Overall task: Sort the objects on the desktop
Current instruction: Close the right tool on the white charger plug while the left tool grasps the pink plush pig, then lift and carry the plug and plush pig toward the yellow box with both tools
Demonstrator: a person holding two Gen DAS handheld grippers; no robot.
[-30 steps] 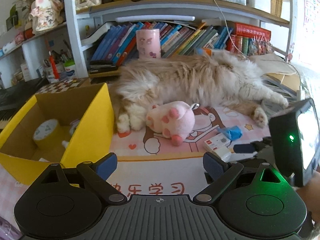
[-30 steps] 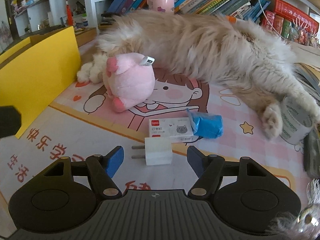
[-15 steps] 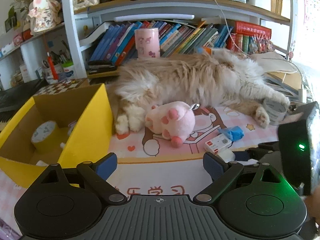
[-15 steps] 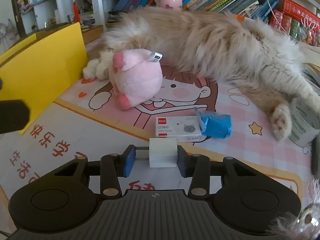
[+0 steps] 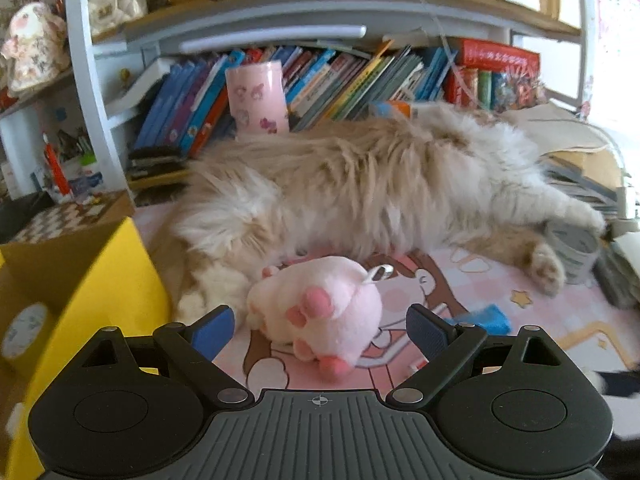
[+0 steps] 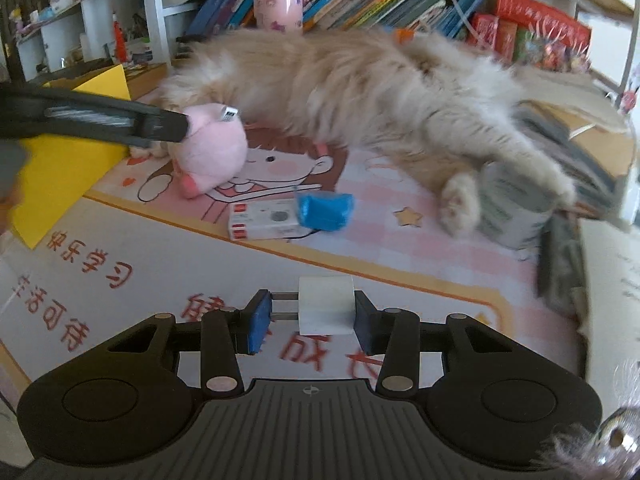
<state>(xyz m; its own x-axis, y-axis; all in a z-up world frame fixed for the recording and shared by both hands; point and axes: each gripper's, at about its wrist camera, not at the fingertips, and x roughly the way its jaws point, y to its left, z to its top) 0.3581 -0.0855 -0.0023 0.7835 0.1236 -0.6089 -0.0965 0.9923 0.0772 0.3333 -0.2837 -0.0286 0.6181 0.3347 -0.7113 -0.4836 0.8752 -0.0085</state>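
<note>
A pink plush paw toy (image 5: 320, 316) lies on the pink cartoon desk mat (image 5: 500, 280), between the wide jaws of my left gripper (image 5: 320, 332), which stands open; the pads do not press on it. In the right wrist view a dark finger (image 6: 156, 126) of that gripper reaches the plush toy (image 6: 216, 152) from the left. My right gripper (image 6: 313, 320) is shut on a white plug charger (image 6: 326, 310), prongs pointing left, held just above the mat (image 6: 400, 248). A yellow cardboard box (image 5: 104, 292) stands at the left with a tape roll (image 5: 24, 332) inside.
A fluffy cat (image 5: 360, 192) sprawls across the back of the mat. A small white box (image 6: 264, 224) and a blue wrapped item (image 6: 326, 210) lie mid-mat. A grey tape roll (image 6: 512, 208) sits by the cat's hind paw. Bookshelves and a pink cup (image 5: 258, 98) stand behind.
The right gripper closed on the white charger and drew it back off the mat. The left gripper moved forward until the pink plush lay between its open jaws.
</note>
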